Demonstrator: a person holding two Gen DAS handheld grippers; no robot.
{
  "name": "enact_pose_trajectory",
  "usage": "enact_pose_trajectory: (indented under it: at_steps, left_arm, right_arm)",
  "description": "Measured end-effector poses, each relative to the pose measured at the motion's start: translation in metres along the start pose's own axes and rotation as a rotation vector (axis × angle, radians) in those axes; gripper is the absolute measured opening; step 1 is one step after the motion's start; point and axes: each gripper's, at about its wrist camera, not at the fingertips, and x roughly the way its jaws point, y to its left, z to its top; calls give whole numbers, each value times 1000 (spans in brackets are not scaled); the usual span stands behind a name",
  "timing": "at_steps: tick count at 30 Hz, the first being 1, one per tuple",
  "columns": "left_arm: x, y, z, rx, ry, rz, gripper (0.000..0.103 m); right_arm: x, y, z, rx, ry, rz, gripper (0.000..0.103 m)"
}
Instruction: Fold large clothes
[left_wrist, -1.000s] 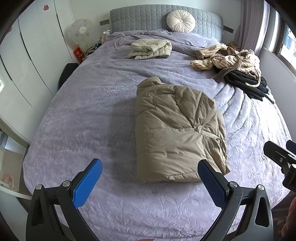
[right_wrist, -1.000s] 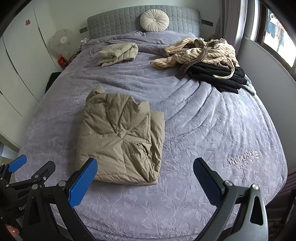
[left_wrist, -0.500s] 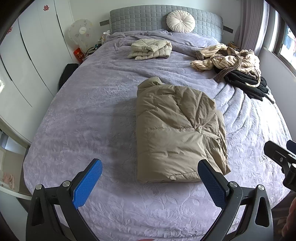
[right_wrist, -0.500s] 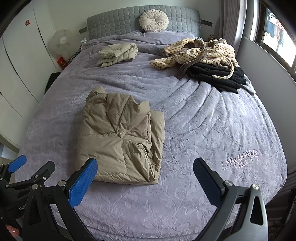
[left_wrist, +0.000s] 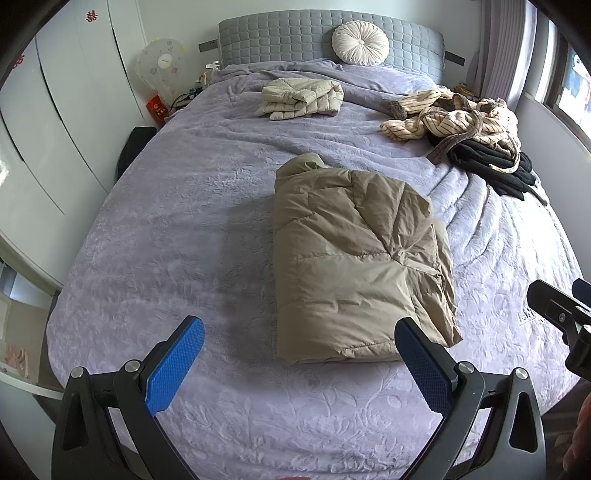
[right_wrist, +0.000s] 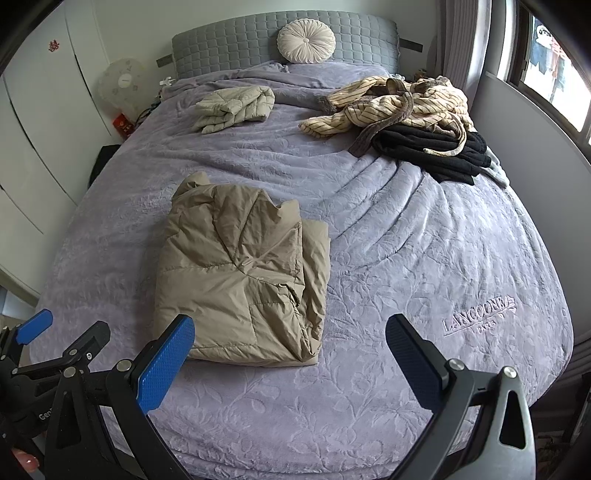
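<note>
A tan puffer jacket (left_wrist: 354, 258) (right_wrist: 240, 273) lies folded into a thick rectangle in the middle of the purple bed (left_wrist: 177, 236) (right_wrist: 424, 266). My left gripper (left_wrist: 299, 365) hovers open near the bed's front edge, just short of the jacket's near hem, with nothing between its blue pads. My right gripper (right_wrist: 290, 358) is open too, to the right of the left one and in front of the jacket's near right corner. The right gripper's tip shows at the right edge of the left wrist view (left_wrist: 561, 314).
A folded cream quilted jacket (left_wrist: 301, 98) (right_wrist: 234, 107) lies near the headboard. A heap of striped and black clothes (left_wrist: 465, 129) (right_wrist: 413, 118) covers the far right of the bed. A round cushion (right_wrist: 306, 40) leans on the headboard. White wardrobes (left_wrist: 55, 110) stand left.
None of the clothes has moved. Both grippers stay open and almost still; the views shift only very slightly.
</note>
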Motion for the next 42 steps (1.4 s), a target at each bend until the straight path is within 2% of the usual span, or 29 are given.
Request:
enact_pose_trajectory:
  at_steps: [42]
  left_arm:
    - [3, 3, 3, 16, -1, -4, 103]
  right_arm:
    - [0, 2, -1, 0, 4, 1, 103]
